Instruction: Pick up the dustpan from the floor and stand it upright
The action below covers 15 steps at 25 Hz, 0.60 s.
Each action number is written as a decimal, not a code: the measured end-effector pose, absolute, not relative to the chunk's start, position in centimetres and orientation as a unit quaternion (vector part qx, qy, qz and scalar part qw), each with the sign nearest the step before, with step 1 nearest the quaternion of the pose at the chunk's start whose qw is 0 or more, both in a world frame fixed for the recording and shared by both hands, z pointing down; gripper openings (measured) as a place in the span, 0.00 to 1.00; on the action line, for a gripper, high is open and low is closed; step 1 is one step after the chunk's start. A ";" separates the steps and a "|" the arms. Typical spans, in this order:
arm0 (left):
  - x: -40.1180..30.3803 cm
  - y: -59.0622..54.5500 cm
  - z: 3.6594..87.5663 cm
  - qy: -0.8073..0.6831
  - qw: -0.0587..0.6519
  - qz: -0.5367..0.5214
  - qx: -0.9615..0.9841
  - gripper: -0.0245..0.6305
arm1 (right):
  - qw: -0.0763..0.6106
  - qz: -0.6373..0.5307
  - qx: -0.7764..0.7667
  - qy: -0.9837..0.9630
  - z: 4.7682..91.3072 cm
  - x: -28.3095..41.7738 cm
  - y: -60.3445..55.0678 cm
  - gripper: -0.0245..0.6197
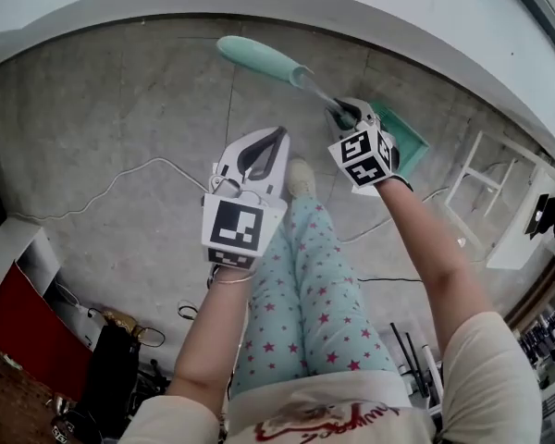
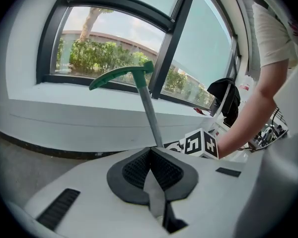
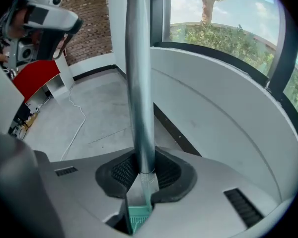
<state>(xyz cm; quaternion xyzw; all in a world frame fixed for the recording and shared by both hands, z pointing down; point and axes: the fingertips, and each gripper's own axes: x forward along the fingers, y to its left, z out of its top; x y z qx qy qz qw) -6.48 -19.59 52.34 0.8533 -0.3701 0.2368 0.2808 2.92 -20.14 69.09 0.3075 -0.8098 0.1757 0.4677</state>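
Closest in, the person's cream shirt (image 1: 351, 414) fills the bottom of the head view, with both bare forearms reaching forward over the grey concrete floor (image 1: 92, 118). Legs in pale trousers with red stars (image 1: 305, 303) run down the middle between the arms. A big dark-framed window (image 2: 114, 38) with greenery outside stands behind everything in the left gripper view.

The dustpan (image 1: 402, 137) is held in front of the person, to their right. Its teal pan sits just beside and below the right hand, and its metal shaft (image 3: 139, 83) slants away to a teal grip (image 1: 259, 58). From the left gripper view the shaft stands near upright, leaning a little, with the green grip (image 2: 121, 75) bent over at its top. Whether the pan touches the floor cannot be told.

The right tongs (image 1: 344, 117) point steeply down, the arm nearly straight, and are clenched on the shaft at its lowest end, with the teal pan (image 3: 136, 217) right below the pads. The left tongs (image 1: 264, 151) are held out lower-angled beside them, apart from the dustpan, pads pressed together with nothing between (image 2: 151, 162). A thin white cable (image 1: 120, 178) snakes across the floor on the left.
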 end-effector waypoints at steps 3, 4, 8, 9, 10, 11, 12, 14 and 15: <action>-4.8 -19.7 50.5 -0.356 0.276 0.234 0.862 0.07 | 0.463 0.181 0.333 -0.801 67.7 5.1 -19.3 0.17; -4.1 -19.5 50.0 -0.349 0.274 0.234 0.865 0.07 | 0.459 0.185 0.343 -0.798 67.3 5.8 -19.0 0.17; -0.8 -18.5 48.7 -0.321 0.267 0.242 0.876 0.07 | 0.446 0.193 0.368 -0.793 65.8 8.8 -17.7 0.17; 0.1 -18.1 48.5 -0.313 0.267 0.243 0.878 0.07 | 0.445 0.193 0.373 -0.791 65.5 9.5 -17.4 0.17; 0.9 -17.7 48.3 -0.305 0.267 0.245 0.881 0.07 | 0.444 0.194 0.379 -0.788 65.3 10.3 -16.9 0.17; 1.8 -17.2 48.2 -0.296 0.268 0.247 0.883 0.07 | 0.442 0.196 0.384 -0.786 65.0 11.0 -16.5 0.17; 2.6 -16.7 48.1 -0.288 0.268 0.249 0.885 0.07 | 0.441 0.198 0.389 -0.784 64.8 11.6 -16.1 0.17; 4.0 -16.1 47.9 -0.274 0.267 0.252 0.889 0.07 | 0.442 0.203 0.402 -0.776 64.4 13.1 -15.5 0.17; 4.7 -15.8 47.7 -0.269 0.267 0.252 0.890 0.07 | 0.443 0.207 0.407 -0.772 64.2 13.8 -15.1 0.17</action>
